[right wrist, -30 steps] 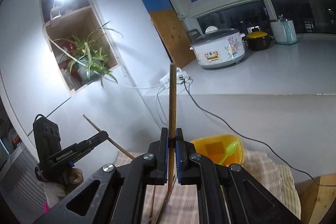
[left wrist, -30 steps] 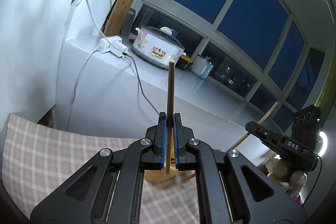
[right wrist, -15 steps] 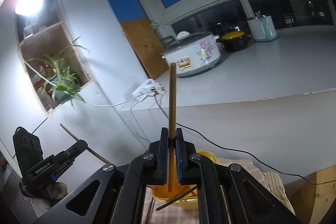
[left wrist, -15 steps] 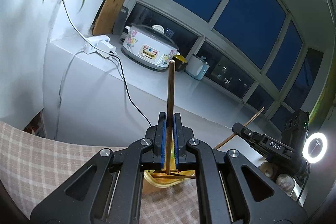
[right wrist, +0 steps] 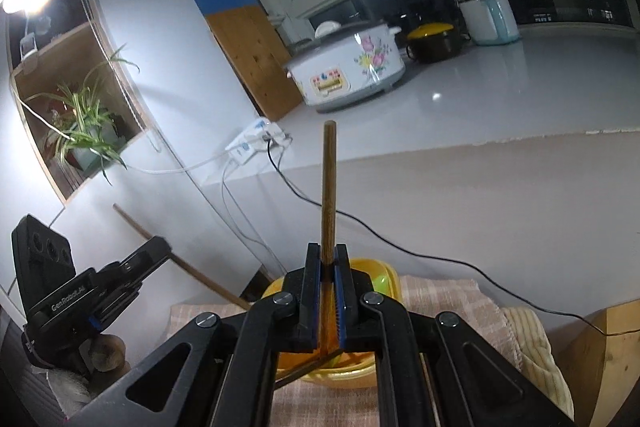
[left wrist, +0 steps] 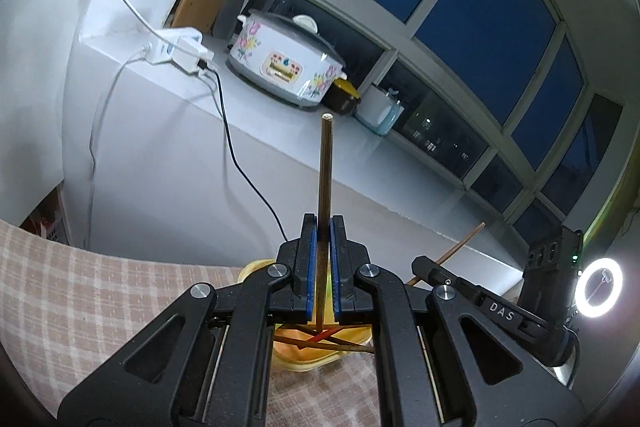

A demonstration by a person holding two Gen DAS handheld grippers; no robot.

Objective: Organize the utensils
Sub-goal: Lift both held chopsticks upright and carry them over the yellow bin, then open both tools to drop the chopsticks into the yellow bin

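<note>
My left gripper [left wrist: 323, 223] is shut on a brown chopstick [left wrist: 325, 171] that stands upright between its blue pads. My right gripper [right wrist: 327, 253] is shut on another brown chopstick [right wrist: 329, 187], also upright. Both grippers hang just above a yellow bowl [left wrist: 308, 359], which also shows in the right wrist view [right wrist: 376, 271]. Several chopsticks and a red utensil [left wrist: 324, 337] lie in the bowl. A green spoon [right wrist: 381, 281] shows at its far rim. The right gripper appears in the left wrist view [left wrist: 472, 299], and the left gripper appears in the right wrist view [right wrist: 100, 291].
The bowl stands on a checked cloth [left wrist: 80, 291] over the table. Behind it is a white ledge [right wrist: 480, 99] with a flowered rice cooker [left wrist: 280, 63], a power strip [left wrist: 176, 47] with cables, a dark pot and a kettle. A ring light [left wrist: 600, 287] glows at right.
Both grippers have moved in over the yellow bowl and tilted down, each still shut on its chopstick. The bowl's contents now show under the left gripper.
</note>
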